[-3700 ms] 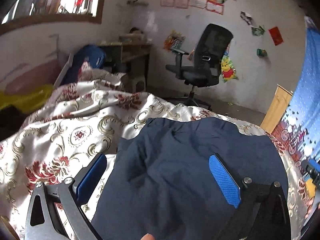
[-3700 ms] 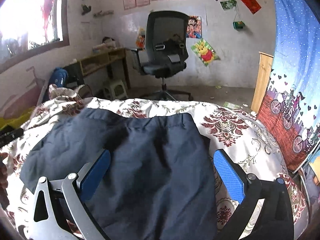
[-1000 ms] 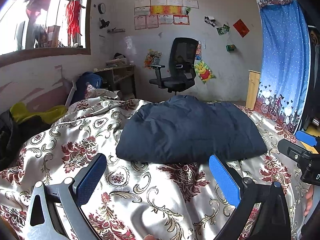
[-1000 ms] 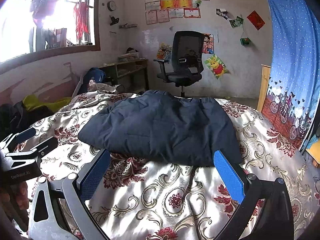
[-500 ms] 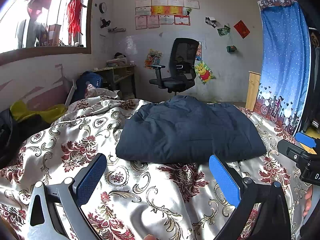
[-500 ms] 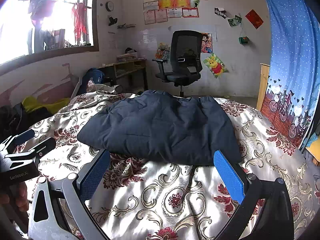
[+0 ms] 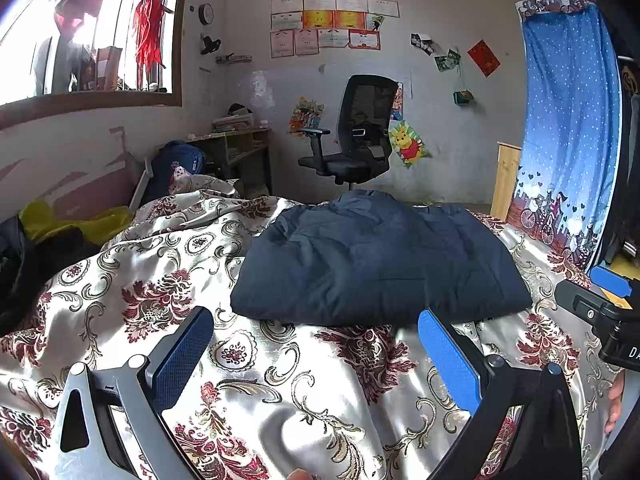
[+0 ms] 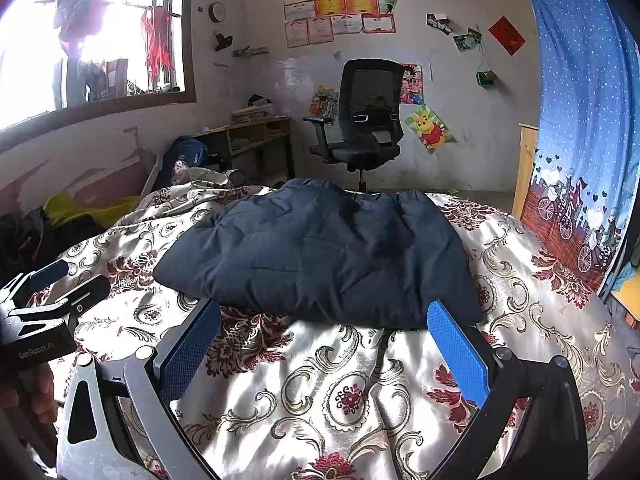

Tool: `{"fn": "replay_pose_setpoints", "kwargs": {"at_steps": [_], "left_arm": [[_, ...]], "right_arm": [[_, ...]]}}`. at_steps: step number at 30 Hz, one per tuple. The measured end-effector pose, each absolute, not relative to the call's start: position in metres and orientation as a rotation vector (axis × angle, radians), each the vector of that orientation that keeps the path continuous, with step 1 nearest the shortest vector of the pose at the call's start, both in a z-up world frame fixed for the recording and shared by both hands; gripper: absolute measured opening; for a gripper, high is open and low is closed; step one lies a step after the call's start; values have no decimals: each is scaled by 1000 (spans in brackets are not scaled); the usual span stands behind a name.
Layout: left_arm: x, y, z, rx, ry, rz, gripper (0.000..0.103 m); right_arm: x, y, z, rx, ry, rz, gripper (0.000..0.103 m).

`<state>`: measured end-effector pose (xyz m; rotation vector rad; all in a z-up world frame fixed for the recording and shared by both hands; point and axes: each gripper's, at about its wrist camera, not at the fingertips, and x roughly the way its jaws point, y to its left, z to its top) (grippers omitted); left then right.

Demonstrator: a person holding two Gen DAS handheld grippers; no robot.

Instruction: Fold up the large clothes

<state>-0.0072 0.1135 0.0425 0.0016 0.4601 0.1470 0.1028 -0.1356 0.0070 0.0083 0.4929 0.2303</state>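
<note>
A dark navy padded garment (image 7: 380, 260) (image 8: 320, 256) lies folded into a thick rectangle on the floral bedspread (image 7: 280, 380) (image 8: 320, 392). My left gripper (image 7: 316, 344) is open, held back from the garment's near edge, nothing between its blue pads. My right gripper (image 8: 324, 336) is open too, also short of the near edge and empty. The right gripper's body shows at the right edge of the left wrist view, and the left gripper's body at the left edge of the right wrist view, each held by a hand.
A black office chair (image 7: 356, 136) (image 8: 364, 120) stands beyond the bed by the far wall. A desk (image 8: 256, 136) and blue backpack (image 7: 176, 164) sit at back left. A blue curtain (image 7: 572, 120) hangs right. Yellow and black clothes (image 7: 60, 232) lie at the bed's left.
Since 3.7 s ago both grippers have pulled back and off the garment, which now lies folded ahead. Over the last second the views have barely shifted.
</note>
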Motion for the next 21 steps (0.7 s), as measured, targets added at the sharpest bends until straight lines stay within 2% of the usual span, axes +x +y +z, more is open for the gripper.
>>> {"fn": "replay_pose_setpoints", "kwargs": {"at_steps": [21], "left_arm": [[-8, 113, 42, 0, 462, 145, 103]], "right_arm": [[102, -132, 8, 15, 497, 220, 102]]}}
